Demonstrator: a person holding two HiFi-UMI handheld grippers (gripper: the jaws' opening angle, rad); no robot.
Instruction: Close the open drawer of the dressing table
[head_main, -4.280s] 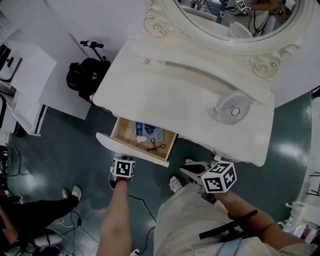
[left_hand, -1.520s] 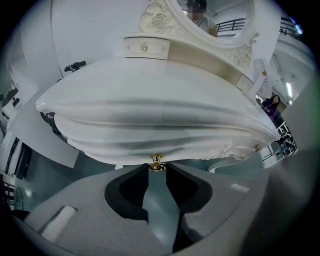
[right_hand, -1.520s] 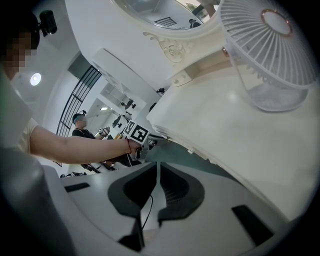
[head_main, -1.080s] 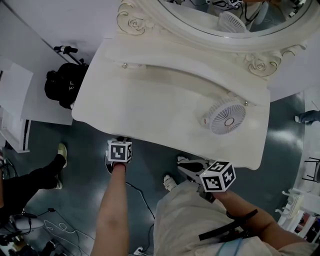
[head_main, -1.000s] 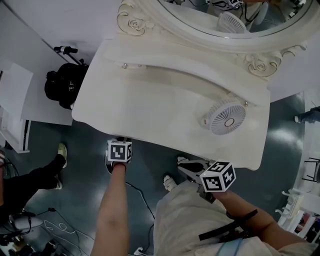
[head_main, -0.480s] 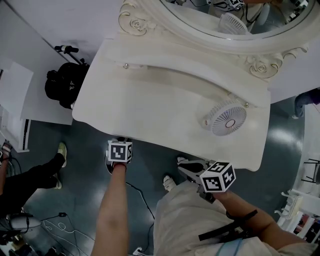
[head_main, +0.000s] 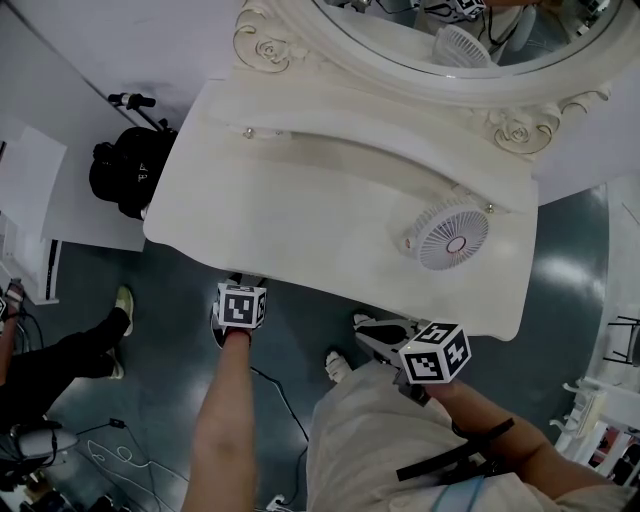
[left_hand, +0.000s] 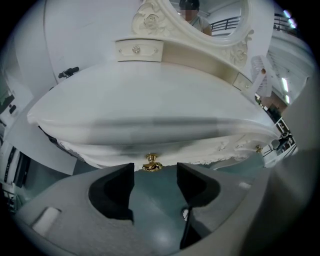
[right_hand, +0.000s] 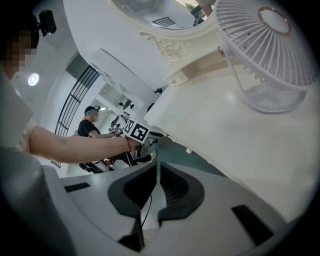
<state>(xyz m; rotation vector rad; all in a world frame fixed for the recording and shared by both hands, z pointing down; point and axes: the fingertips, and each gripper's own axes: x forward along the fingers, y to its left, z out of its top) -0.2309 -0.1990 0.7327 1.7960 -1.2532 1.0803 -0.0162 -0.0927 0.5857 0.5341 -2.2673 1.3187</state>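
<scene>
Left gripper view: the left gripper has just been opening its jaws. They stand wide apart, with the gold knob between their tips, untouched. Straight ahead, the drawer sits shut under the dressing table top. The right gripper, jaws together on nothing, hangs beside the table's front edge.

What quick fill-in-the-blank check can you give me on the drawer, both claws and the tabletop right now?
1. The drawer of the dressing table is fully ____.
2. A gold ____ sits at the tips of the open left claw, untouched.
3. The right claw has its jaws together and holds ____.
4. A white ____ stands on the dressing table.
Missing words: closed; knob; nothing; fan.
The left claw's jaws have just been opening.
</scene>
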